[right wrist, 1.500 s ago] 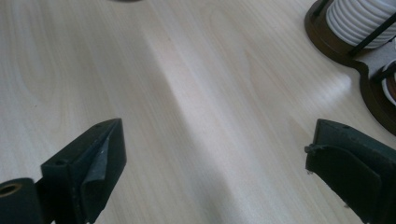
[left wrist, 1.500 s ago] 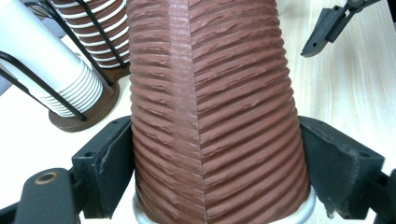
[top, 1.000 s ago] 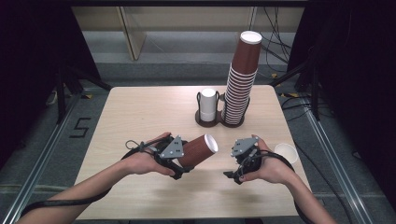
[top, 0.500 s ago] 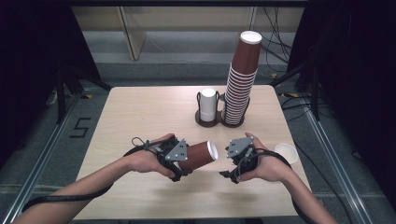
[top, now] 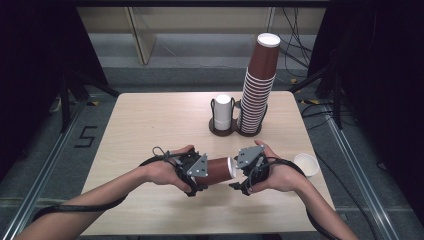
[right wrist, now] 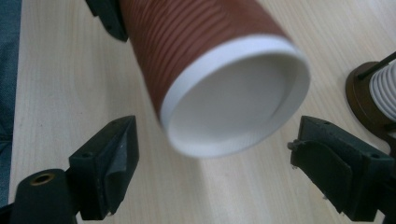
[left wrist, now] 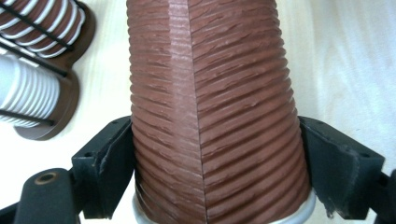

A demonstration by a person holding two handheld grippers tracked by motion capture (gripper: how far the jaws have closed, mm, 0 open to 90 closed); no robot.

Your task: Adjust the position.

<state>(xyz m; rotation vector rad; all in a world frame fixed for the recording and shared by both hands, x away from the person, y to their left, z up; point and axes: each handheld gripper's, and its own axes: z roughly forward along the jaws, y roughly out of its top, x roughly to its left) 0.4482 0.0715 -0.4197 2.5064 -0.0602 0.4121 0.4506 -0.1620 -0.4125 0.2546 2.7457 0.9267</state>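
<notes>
A brown ribbed paper cup [top: 219, 170] with a white rim lies level above the table's front middle. My left gripper [top: 202, 173] is shut on its narrow base end; in the left gripper view both black pads press the cup [left wrist: 210, 116] from either side. My right gripper [top: 239, 174] faces the cup's open mouth from the right. Its jaws have just been closing. In the right gripper view the white rim of the cup [right wrist: 233, 102] sits at the tips of the fingers [right wrist: 116, 154], with a gap on each side, so no pad touches it.
At the table's back stands a dark wire holder with a tall stack of brown cups [top: 257, 85] and a short white stack [top: 223, 112]. A single white cup [top: 306, 165] stands near the right edge. Bare wood table [top: 150, 125] lies to the left.
The two hands have come together. The held cup moved right and slightly toward the table's front, and its rim now meets the right gripper's jaws.
</notes>
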